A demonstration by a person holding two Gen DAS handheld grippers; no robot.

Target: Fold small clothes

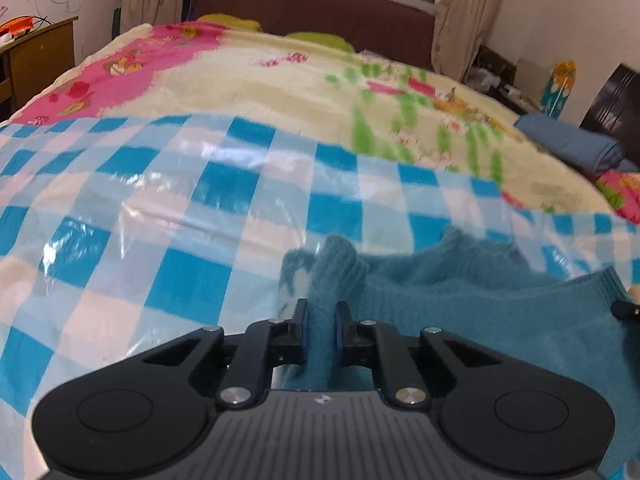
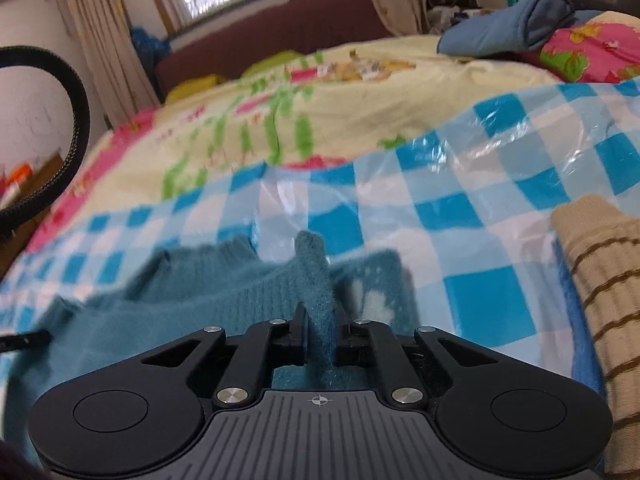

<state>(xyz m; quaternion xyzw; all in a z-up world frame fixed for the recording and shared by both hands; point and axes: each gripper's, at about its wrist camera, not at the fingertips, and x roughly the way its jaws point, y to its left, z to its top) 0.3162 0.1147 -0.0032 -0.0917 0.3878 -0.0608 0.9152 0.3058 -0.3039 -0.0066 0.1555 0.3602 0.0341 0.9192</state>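
Note:
A small teal knit sweater (image 1: 460, 288) lies on a blue-and-white checked plastic sheet (image 1: 160, 208) spread over the bed. My left gripper (image 1: 321, 312) is shut on a pinched fold of the sweater's left edge. My right gripper (image 2: 321, 316) is shut on a fold of the same sweater (image 2: 192, 296) at its right edge, lifting it slightly. The checked sheet (image 2: 480, 208) also shows in the right wrist view. The tip of the other gripper shows at the right edge of the left wrist view (image 1: 626, 310).
A beige striped knit garment (image 2: 604, 280) lies on the sheet at the right. A folded blue cloth (image 1: 572, 144) sits at the bed's far right corner, also in the right wrist view (image 2: 508, 24). A floral quilt (image 1: 280, 80) covers the bed. A wooden desk (image 1: 44, 56) stands at left.

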